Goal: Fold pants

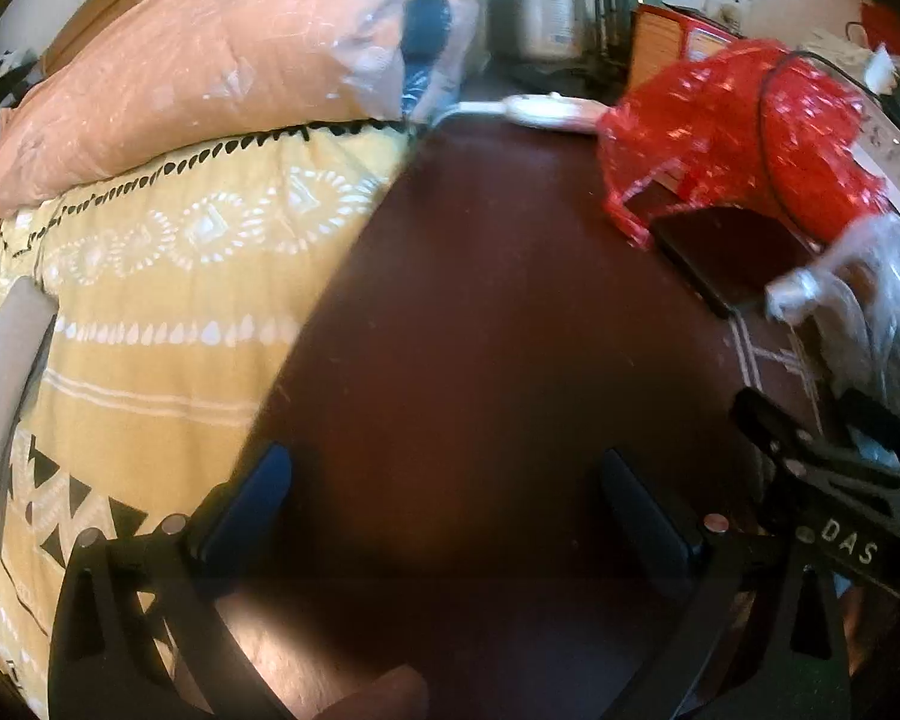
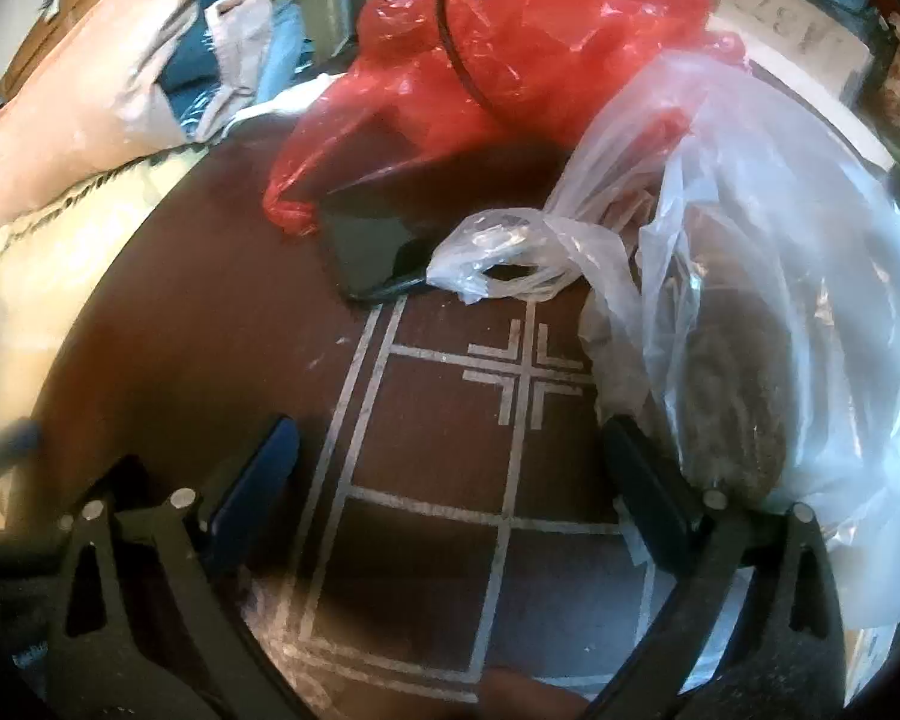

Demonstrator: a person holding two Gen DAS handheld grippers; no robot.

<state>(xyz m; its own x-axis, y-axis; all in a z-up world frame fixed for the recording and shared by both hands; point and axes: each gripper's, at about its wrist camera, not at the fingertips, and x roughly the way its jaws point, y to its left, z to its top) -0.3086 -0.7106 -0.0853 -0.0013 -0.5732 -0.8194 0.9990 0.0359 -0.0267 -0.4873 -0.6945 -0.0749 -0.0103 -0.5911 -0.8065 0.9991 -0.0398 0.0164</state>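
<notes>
Left gripper (image 1: 444, 504) wide apart, nothing between its blue pads (image 1: 252, 504), hovering over the maroon cloth (image 1: 480, 312) that covers the surface. Right gripper (image 2: 450, 480) likewise spread, empty, over the same cloth where it has grey printed lines and a cross motif (image 2: 531, 375). In the left view the right gripper's black frame shows at the right edge, marked "DAS".

Pants: cannot tell for sure. The maroon cloth may be them, but no waistband or legs are visible, and nothing else reads as pants.

Left of the cloth lies a yellow patterned blanket (image 1: 168, 312), white diamond and black triangle prints, with a peach pillow (image 1: 168, 78) behind it on top. A red plastic bag (image 1: 732, 138) sits at the far right of the cloth, a black cord across it. A dark flat phone-like slab (image 2: 378, 240) lies just in front of the red bag, partly under it. A clear plastic bag (image 2: 768, 276) with something brown and textured inside is at the right, its knotted handle touching the slab's corner; the right gripper's right finger is just beside this bag. A white cable (image 1: 540, 111) runs along the far edge. A jar (image 1: 549, 15) stands behind.
</notes>
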